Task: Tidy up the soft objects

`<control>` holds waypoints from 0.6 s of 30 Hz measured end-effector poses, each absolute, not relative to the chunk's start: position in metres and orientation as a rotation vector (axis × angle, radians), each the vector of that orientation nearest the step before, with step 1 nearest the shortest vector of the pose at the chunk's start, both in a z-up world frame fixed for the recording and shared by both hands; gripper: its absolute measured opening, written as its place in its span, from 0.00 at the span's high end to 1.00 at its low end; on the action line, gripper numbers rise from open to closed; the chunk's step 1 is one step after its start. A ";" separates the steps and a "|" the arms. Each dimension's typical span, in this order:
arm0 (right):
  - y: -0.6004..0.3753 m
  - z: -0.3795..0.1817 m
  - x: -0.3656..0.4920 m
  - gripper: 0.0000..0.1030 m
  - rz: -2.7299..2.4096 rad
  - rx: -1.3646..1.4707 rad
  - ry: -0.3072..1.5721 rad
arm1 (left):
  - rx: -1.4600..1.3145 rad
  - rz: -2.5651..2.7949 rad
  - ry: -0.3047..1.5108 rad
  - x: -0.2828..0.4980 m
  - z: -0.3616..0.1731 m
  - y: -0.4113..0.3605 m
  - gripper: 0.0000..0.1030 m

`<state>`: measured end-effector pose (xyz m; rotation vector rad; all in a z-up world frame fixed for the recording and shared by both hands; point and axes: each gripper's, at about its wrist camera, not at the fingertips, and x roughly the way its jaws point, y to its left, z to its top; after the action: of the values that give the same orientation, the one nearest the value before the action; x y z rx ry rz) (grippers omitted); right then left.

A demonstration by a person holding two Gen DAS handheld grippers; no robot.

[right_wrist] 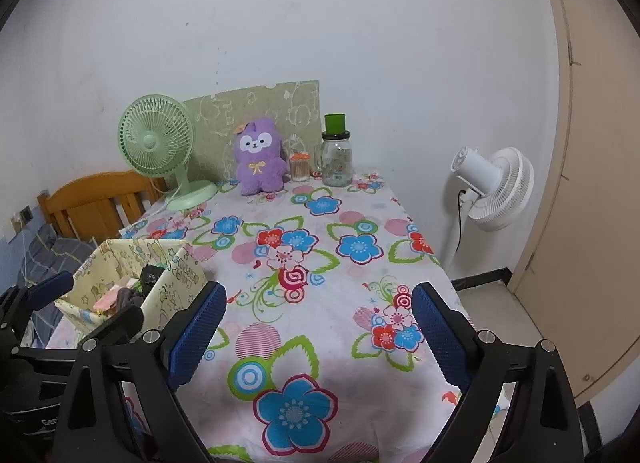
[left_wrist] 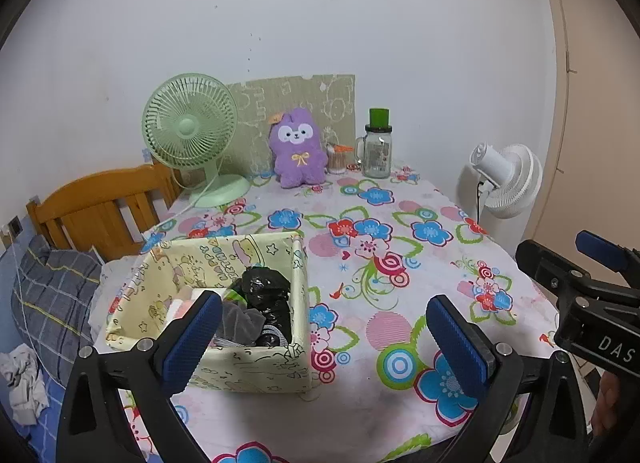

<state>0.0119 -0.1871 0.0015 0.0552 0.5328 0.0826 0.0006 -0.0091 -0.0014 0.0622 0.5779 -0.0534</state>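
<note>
Plain white walls all round, with a beige door (right_wrist: 592, 183) off to the right and a wooden bed headboard (left_wrist: 100, 203) on the left next to a grey checked pillow (left_wrist: 52, 295). Tabletop (right_wrist: 320, 303) is covered in a loud floral cloth, blue, red and pink flowers everywhere.

Count time: two fans, one mint green desk fan (left_wrist: 190, 131) at the back of the tabletop and one white pedestal fan (right_wrist: 492, 187) standing on the floor beside it. One purple plush bunny (left_wrist: 298, 151) sitting upright against a green patterned board (left_wrist: 304, 103). One glass jar with a green lid (left_wrist: 378, 147) and one small pot of cotton swabs (left_wrist: 337, 159) between jar and plush. One yellow cartoon-print fabric storage box (left_wrist: 224, 303) near the front left, and the soft stuff is in there: a crumpled black plastic bag (left_wrist: 266, 287), a grey cloth (left_wrist: 236, 321), and something pink and white I can't make out.

Two grippers. Left gripper (left_wrist: 324, 335) has its jaws spread wide, nothing between them, hovering just by the box. Right gripper (right_wrist: 320, 335) also has its jaws wide apart and holds nothing, over bare cloth.
</note>
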 end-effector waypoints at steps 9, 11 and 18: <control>-0.188 0.005 -0.003 0.04 0.074 0.034 0.473 | 0.048 -0.036 0.527 -0.010 0.006 -0.005 0.00; -0.188 0.005 -0.005 0.03 0.075 0.031 0.469 | 0.048 -0.032 0.525 -0.011 0.006 -0.005 0.00; -0.189 0.005 -0.007 0.03 0.070 0.030 0.458 | 0.029 -0.027 0.519 -0.012 0.007 -0.004 0.00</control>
<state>-0.0070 -0.1889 0.0054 0.0301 0.4584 0.0701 -0.0122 -0.0044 0.0072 0.0289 0.5195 -0.0269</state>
